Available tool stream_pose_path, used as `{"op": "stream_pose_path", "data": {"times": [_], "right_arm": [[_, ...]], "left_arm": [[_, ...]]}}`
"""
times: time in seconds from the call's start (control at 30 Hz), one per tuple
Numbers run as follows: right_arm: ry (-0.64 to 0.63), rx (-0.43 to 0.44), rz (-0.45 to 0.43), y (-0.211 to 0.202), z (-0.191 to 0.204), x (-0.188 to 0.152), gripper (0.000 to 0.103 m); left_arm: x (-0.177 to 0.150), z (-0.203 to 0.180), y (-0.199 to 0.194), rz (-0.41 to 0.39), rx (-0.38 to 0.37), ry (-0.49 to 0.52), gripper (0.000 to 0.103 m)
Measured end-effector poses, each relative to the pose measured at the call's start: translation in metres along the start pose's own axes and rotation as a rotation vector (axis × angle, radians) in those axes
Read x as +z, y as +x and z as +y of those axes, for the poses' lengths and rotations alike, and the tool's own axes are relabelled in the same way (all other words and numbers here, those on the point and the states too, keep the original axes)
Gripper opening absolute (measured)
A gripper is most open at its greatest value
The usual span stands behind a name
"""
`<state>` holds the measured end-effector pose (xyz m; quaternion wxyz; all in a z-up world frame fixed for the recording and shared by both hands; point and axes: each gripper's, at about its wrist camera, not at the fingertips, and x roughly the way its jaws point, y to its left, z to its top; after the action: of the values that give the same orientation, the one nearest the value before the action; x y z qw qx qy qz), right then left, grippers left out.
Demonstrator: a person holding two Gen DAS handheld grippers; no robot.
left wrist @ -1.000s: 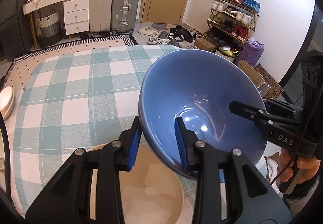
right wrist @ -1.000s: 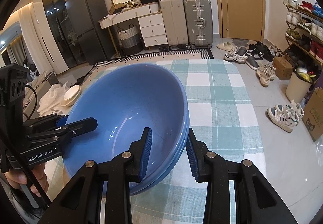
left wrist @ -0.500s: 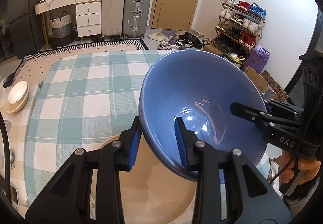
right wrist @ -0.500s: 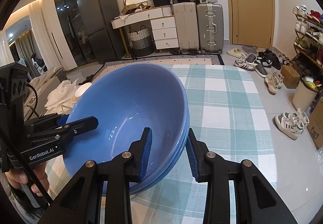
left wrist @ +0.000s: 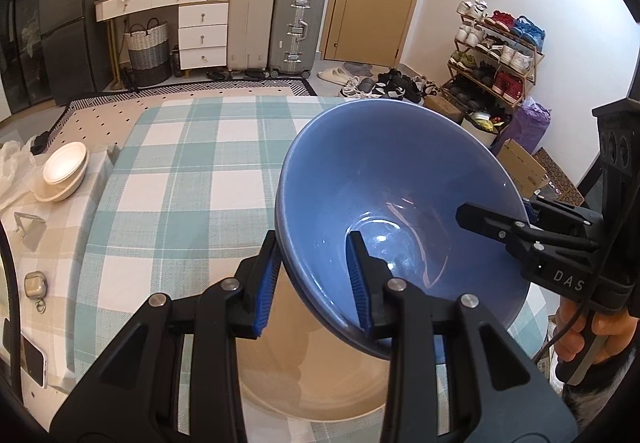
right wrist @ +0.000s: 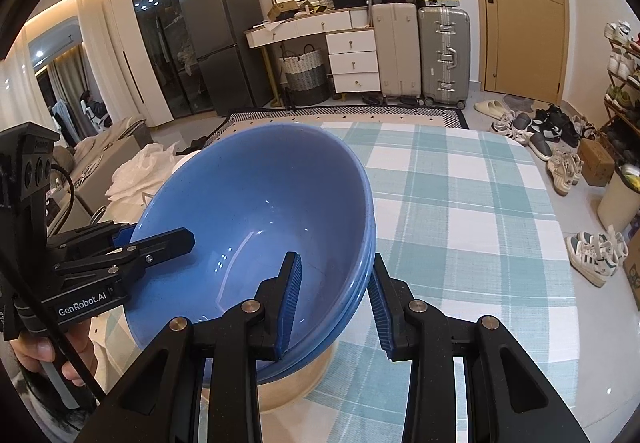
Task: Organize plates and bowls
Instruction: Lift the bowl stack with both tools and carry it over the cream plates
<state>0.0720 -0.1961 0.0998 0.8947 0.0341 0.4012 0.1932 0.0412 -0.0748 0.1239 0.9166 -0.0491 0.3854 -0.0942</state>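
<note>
1. Presently the blue bowl stack (right wrist: 256, 227) (rim lines in the right wrist view suggest about 3 nested bowls) is held tilted above a beige plate (left wrist: 304, 375) on the checked tablecloth (left wrist: 192, 179). Whether the stack touches the plate cannot be told.
2. Left gripper (left wrist: 316, 283): narrow gap, fingers straddling the near-left rim wall, 1 pad inside, 1 outside. Pinching the stack.
3. Right gripper (right wrist: 334, 303): likewise nearly closed across the opposite rim, inner pad in the bowl, outer pad against the stacked edges.
4. Key relation: the plate lies directly beneath the stack, just forward of and below both grippers. The bowl mouth tips toward the left-gripper side, so the base must level before seating.
5. Pose: both grippers enter from opposite sides, fingers angled slightly downward; neither is clearly nearer the plate.
6. Judgement: next step is a level, centred lowering onto the plate. Risk: uneven release lets the stack slide.
7. Periphery: small white bowls (left wrist: 64, 173) sit well apart at the table's far left.
</note>
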Motion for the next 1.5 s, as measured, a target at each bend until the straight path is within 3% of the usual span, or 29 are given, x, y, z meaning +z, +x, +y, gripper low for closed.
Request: {"op": "stream_pose_path", "data": {"times": [0.3, 0.7, 1.5], "right_arm": [[-0.018, 0.024, 0.029, 0.022, 0.023, -0.005, 0.035], [-0.032, 0.042, 0.071, 0.052, 0.034, -0.01, 0.035], [-0.007, 0.042, 0.112, 0.079, 0.02, -0.011, 0.035]], "left_arm": [[-0.02, 0.033, 0.001, 0.023, 0.027, -0.04, 0.03], [-0.029, 0.058, 0.032, 0.058, 0.044, -0.072, 0.03], [-0.03, 0.066, 0.074, 0.104, 0.052, -0.08, 0.03]]}}
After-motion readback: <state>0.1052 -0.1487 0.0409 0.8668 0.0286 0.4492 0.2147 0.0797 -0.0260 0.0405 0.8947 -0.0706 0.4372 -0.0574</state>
